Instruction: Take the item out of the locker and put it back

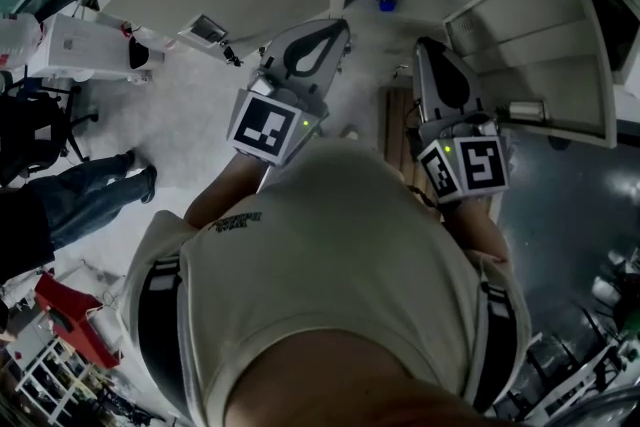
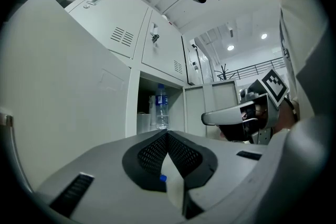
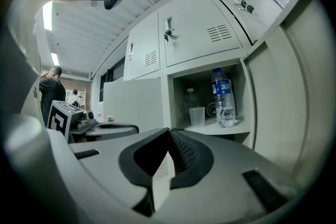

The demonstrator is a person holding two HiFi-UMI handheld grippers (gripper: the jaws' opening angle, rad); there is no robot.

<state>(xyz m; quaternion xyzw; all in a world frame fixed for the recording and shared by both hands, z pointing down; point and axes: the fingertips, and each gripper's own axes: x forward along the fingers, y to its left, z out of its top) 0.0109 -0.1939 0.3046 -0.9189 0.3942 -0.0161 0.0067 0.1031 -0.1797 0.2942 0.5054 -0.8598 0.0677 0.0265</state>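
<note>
Head view looks down over a beige shirt (image 1: 340,245), past which the person holds both tools out toward a bank of pale lockers. On the person's left, the left gripper (image 1: 325,40) has its jaws brought together. The left gripper view confirms this: the two dark mesh pads (image 2: 152,152) meet at the tip with nothing clamped between them. The right gripper (image 1: 440,65) is held just beside it at about the same height. In the right gripper view its jaws are likewise pressed together and empty, with the pads (image 3: 184,152) touching at the front. Each tool shows in the other's camera, the right gripper (image 2: 247,113) at the right of the left gripper view and the left gripper (image 3: 100,127) at the left of the right gripper view. Beyond the closed tips, a locker door (image 2: 58,92) swung wide fills the left of the left gripper view. Behind it is the open compartment (image 3: 181,94). A water bottle (image 3: 224,97) with a blue label stands upright on the shelf there, well apart from both tools. A clear plastic cup (image 3: 197,115) stands near it on its left. The same water bottle (image 2: 161,107) shows upright in the opening from the left side. Above the compartment are closed vented doors (image 3: 197,36). Farthest off, a person (image 3: 51,89) in dark clothes stands at the left of the right gripper view.
</note>
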